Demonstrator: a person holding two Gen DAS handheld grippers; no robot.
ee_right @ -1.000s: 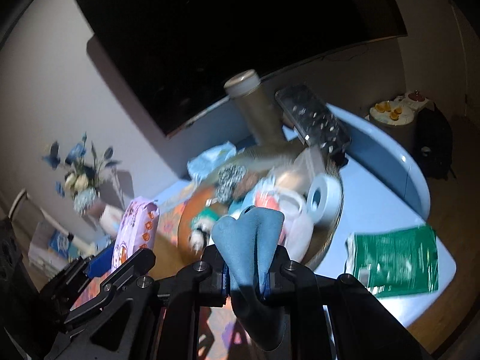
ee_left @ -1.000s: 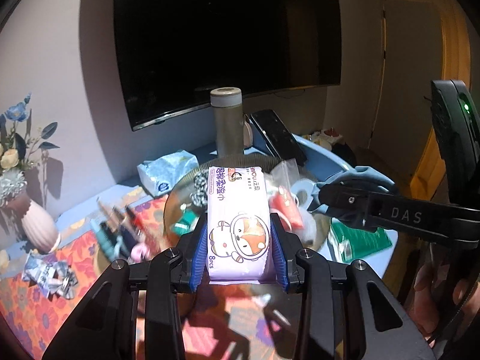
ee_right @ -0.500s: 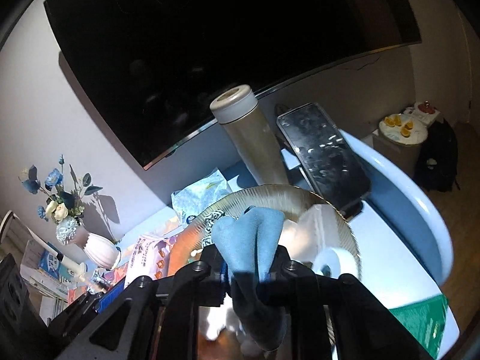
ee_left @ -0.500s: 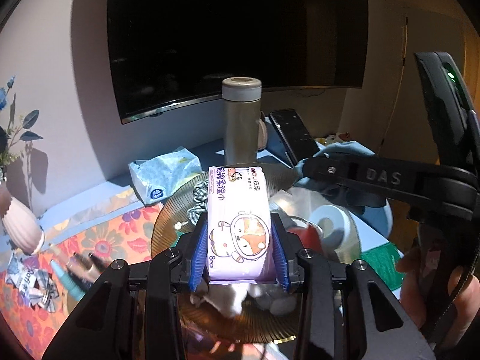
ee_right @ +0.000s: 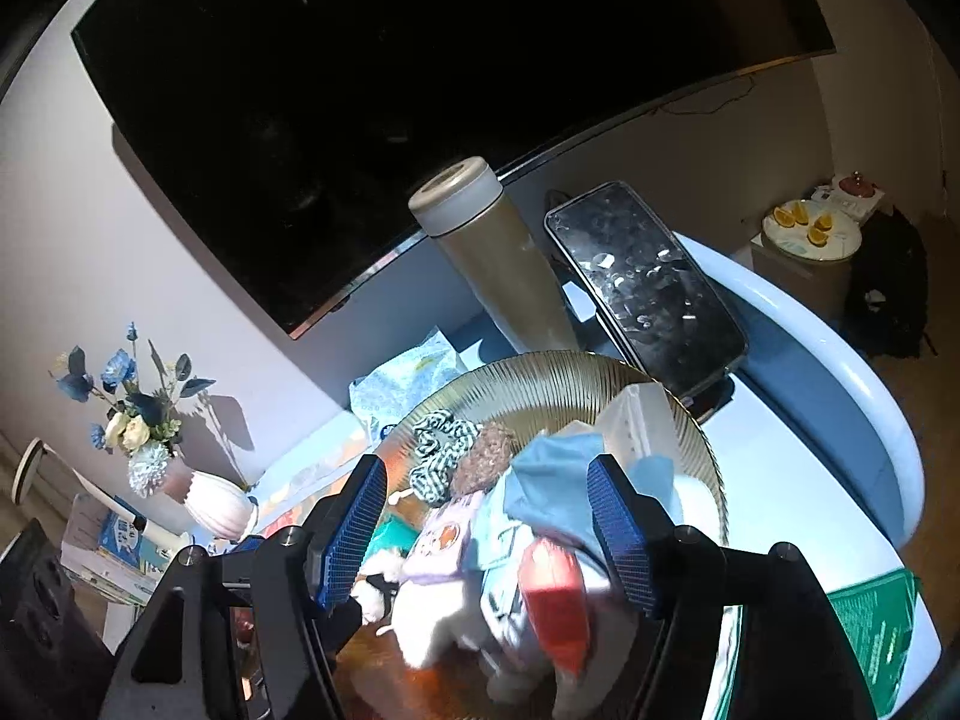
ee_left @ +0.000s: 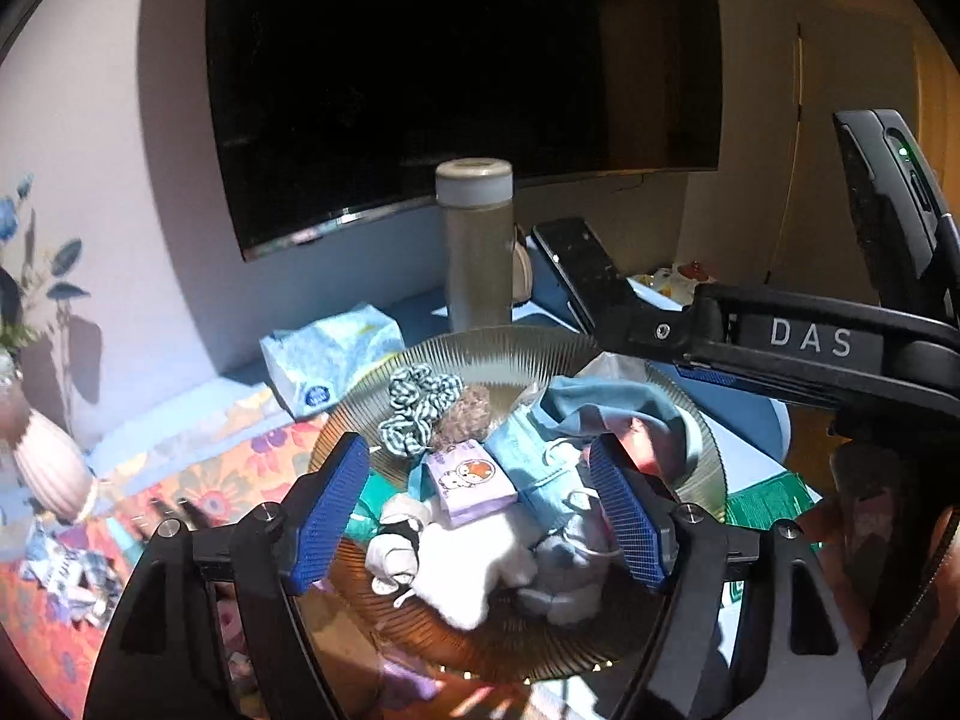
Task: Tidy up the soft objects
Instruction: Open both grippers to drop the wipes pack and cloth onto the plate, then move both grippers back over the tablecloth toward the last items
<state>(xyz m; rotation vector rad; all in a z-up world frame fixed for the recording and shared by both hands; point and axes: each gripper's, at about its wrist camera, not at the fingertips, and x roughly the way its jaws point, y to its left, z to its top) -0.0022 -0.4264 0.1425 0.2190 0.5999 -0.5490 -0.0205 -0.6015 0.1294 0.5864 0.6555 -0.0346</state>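
Note:
A ribbed amber glass plate [ee_left: 498,354] [ee_right: 540,378] holds a pile of soft things. The purple wet-wipes pack [ee_left: 471,480] [ee_right: 441,543] lies in it beside a blue cloth [ee_left: 606,411] [ee_right: 555,480], a striped scrunchie [ee_left: 420,405] [ee_right: 441,447], a brown pompom [ee_left: 462,414] and white plush toys [ee_left: 468,564]. My left gripper [ee_left: 480,519] is open and empty just above the plate's near side. My right gripper [ee_right: 486,531] is open and empty above the pile; its body crosses the left wrist view at the right [ee_left: 810,342].
A tall grey bottle [ee_left: 477,252] and a black phone [ee_right: 645,285] stand behind the plate. A tissue pack [ee_left: 330,360] lies to its left, a pink vase [ee_left: 51,468] further left, a green packet [ee_right: 873,630] to the right. A TV [ee_left: 456,72] hangs on the wall.
Both grippers have opened. The wipes pack dropped from the left gripper into the plate, and the blue cloth dropped from the right gripper onto the pile.

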